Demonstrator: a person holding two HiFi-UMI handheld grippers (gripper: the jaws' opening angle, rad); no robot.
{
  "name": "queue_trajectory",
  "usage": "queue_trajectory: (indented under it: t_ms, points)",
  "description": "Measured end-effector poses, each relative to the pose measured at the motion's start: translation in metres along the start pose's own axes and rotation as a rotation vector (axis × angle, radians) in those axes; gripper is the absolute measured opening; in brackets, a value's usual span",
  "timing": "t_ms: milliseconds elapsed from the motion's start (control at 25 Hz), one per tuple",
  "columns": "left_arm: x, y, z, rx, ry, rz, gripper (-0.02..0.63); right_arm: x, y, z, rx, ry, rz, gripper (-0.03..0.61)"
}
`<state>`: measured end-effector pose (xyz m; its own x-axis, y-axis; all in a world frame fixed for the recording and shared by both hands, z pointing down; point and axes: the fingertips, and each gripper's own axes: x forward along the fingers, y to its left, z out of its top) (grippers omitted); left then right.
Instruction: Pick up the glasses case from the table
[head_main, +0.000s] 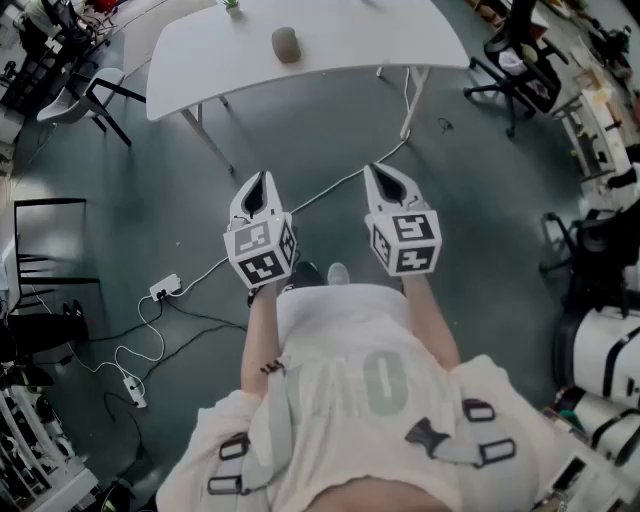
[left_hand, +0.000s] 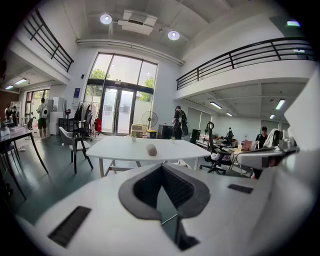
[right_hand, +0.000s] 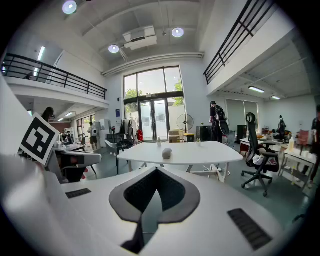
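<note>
The glasses case (head_main: 285, 44), a grey-brown oval, lies on the white table (head_main: 350, 40) at the top of the head view. Both grippers hang over the floor, well short of the table's near edge. My left gripper (head_main: 262, 180) and my right gripper (head_main: 379, 172) point toward the table, side by side, each with its jaw tips together and nothing between them. In the left gripper view the case (left_hand: 151, 149) sits on the table (left_hand: 120, 149) beyond the shut left gripper (left_hand: 161, 168). The right gripper view shows the case (right_hand: 167, 153) straight beyond the shut right gripper (right_hand: 156, 170).
A white chair (head_main: 75, 95) stands left of the table and a black office chair (head_main: 520, 60) to its right. Cables and a power strip (head_main: 165, 290) run across the floor near my feet. A black frame chair (head_main: 40, 270) stands at the left edge. A small green item (head_main: 232, 5) sits at the table's far side.
</note>
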<state>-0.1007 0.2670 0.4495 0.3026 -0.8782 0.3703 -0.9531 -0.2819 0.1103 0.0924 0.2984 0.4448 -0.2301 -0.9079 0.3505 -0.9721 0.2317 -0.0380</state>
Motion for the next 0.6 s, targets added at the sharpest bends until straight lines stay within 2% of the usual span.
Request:
queue_trajectory:
  t_ms: [360,480,600]
  points:
    - [0.0035,-0.0023,-0.0019,-0.019,0.000,-0.025,0.003,-0.0037,-0.0081,0.0028,0.010,-0.023,-0.005,0.002]
    - [0.0036,-0.0051,-0.0002,-0.046,-0.027,-0.048,0.003,-0.0055,-0.0083,0.0031,0.020,-0.021,0.005,0.002]
    - [0.0006,-0.0039,0.0018,-0.035,-0.054,-0.037,0.003,-0.0079,-0.0082,0.0047,0.073,-0.037,0.014,0.002]
